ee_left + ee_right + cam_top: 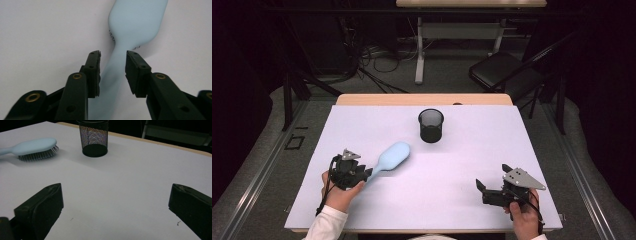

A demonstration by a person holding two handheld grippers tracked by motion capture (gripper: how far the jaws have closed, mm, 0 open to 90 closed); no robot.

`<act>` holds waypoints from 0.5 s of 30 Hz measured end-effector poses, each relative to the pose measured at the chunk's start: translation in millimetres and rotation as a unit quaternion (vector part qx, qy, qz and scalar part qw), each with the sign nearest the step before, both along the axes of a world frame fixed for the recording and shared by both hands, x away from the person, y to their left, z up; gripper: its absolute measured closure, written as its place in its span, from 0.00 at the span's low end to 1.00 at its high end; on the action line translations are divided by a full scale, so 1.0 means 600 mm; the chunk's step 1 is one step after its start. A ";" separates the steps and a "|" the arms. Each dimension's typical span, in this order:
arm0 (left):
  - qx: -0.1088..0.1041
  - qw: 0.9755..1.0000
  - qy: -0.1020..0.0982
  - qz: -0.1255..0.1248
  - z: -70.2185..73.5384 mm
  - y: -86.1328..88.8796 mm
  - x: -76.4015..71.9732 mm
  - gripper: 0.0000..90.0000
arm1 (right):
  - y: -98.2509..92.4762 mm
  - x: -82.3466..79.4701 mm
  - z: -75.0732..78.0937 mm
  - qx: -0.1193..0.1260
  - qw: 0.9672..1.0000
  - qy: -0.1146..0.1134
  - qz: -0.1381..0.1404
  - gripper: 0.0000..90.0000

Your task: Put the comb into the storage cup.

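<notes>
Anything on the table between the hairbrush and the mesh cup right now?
Nothing: in the high view bare white table separates the light blue hairbrush from the black mesh cup; the right gripper view agrees.

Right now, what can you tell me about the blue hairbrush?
The hairbrush is pale blue and looks like smooth plastic, with an oval head, a thin handle and grey bristles pointing down onto the white table. It lies flat, left of the black mesh cup. Its handle runs between the jaws of the left gripper, with gaps showing on both sides.

No legible text; hairbrush (136, 22) print unreadable.
</notes>
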State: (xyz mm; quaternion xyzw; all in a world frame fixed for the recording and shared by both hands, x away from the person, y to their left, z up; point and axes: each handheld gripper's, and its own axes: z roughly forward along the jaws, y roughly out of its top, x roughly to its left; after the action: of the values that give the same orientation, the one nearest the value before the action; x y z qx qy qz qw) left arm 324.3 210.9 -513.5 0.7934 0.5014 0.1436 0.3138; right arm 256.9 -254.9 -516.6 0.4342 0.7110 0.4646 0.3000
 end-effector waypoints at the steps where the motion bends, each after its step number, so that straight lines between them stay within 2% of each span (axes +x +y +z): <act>1: -0.007 1.000 -0.001 0.003 0.001 0.002 0.000 0.67 | 0.000 0.001 0.000 0.001 1.000 0.001 0.000 0.00; 11: -0.028 0.999 -0.008 0.014 0.007 0.019 0.003 0.53 | 0.000 0.004 -0.002 -0.004 1.000 0.005 -0.002 0.00; 15: -0.057 0.998 -0.007 0.010 0.010 0.028 0.005 0.50 | 0.002 0.004 -0.002 -0.006 1.000 0.004 0.000 0.00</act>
State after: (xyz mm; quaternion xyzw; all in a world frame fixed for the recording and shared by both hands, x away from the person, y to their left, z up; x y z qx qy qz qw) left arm 327.4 227.9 -507.5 0.7681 0.5146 0.1241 0.3604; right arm 259.3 -253.9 -518.1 0.4343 0.7148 0.4589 0.2998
